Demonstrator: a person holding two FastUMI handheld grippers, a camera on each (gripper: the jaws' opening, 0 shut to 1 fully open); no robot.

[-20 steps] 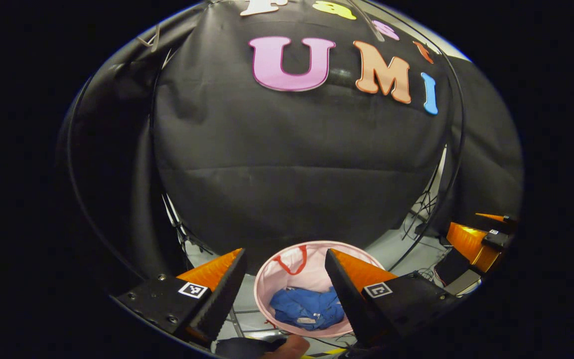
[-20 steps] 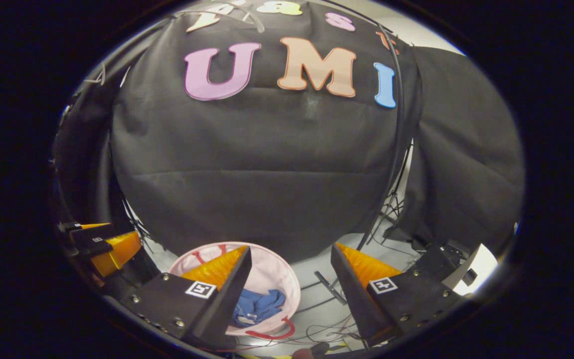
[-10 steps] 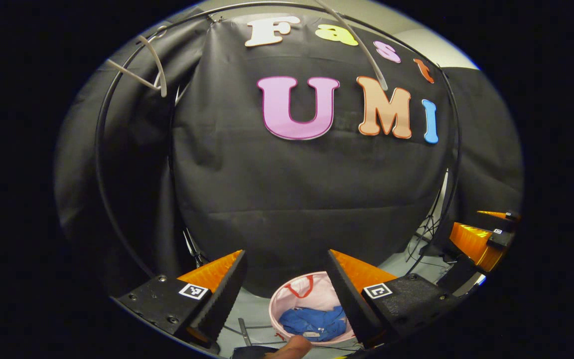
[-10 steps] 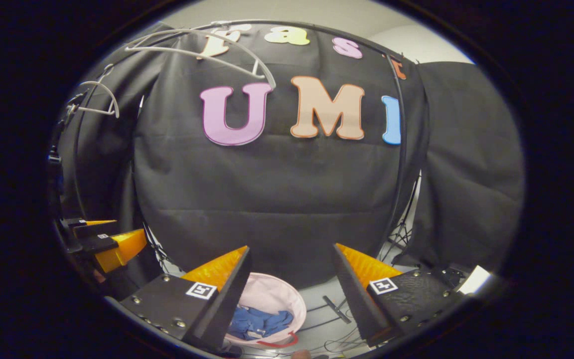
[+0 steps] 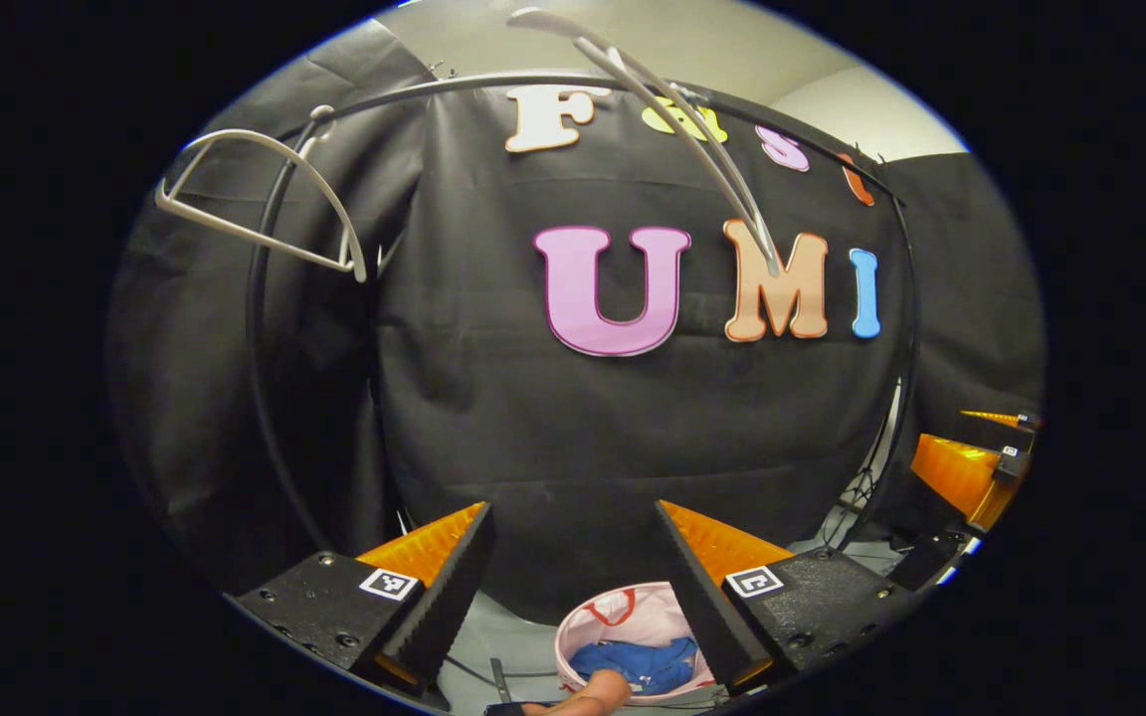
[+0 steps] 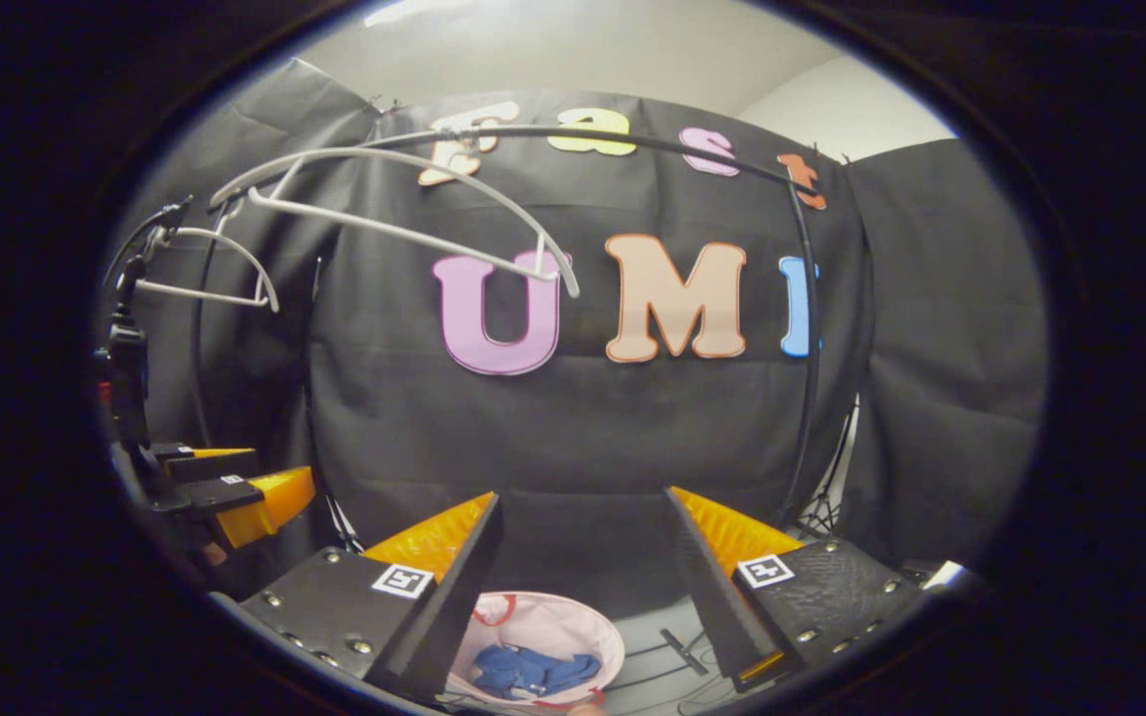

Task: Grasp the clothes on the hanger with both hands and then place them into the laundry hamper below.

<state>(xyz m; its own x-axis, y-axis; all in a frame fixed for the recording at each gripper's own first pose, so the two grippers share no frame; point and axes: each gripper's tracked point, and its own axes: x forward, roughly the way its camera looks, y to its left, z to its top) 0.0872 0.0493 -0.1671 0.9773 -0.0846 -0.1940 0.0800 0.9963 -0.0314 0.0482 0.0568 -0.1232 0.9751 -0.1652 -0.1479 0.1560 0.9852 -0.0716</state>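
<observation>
I hold my left gripper [image 5: 571,517] and right gripper [image 6: 583,505] level, jaws spread, empty. Blue clothes [image 6: 533,671] lie in the hamper [image 6: 593,636] below, its rim partly hidden by my fingers.

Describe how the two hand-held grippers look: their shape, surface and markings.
In its own view, the left gripper has two wedge-shaped fingers tapering to points, with serrated inner faces. They sit on black, screw-fastened blocks, each bearing a small square black-and-white marker. The right gripper looks the same.
</observation>
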